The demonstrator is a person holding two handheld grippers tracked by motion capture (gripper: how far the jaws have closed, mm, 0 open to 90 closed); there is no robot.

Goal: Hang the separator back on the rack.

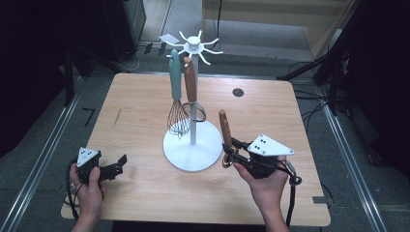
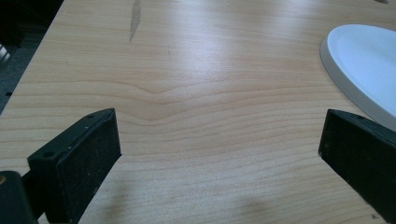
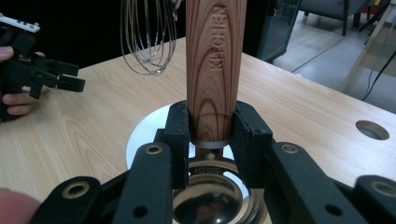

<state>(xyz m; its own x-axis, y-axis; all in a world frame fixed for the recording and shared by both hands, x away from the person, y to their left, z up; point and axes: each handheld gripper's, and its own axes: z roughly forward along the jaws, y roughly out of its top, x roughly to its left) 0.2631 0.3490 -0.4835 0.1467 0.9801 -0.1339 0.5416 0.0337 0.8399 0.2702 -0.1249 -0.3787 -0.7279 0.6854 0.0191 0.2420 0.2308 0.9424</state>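
While the right tool (image 3: 211, 128) clenches a wooden-handled utensil (image 1: 226, 129), much of that utensil stays hard to read: in the right gripper view its shiny steel bowl (image 3: 212, 200) is tucked below the jaws and cut by the bottom edge, and from the high view you get just a glint of metal beside the hand. Spoon or ladle, I cannot tell. Its handle stands nearly upright, long axis vertical, free end up, metal end down, "KITCHEN" running along the grain. It's held above the counter (image 1: 140, 111), just right of the white stand (image 1: 192, 150).

On that stand hang a teal-handled whisk (image 1: 176, 96) and a second wooden-handled utensil (image 1: 191, 84), its lower ring overlapping the pole.

Over on the left, the left tool (image 1: 116, 166) sits low at the counter's near edge, jaws spread wide with bare wood between them; the stand's base is clipped at the right in the left gripper view.

Light wood-grain counter, a dark streak (image 1: 117, 117) on the left, a round hole (image 1: 238, 92) at the far right. Grey floor, cables and dark gear surround it.
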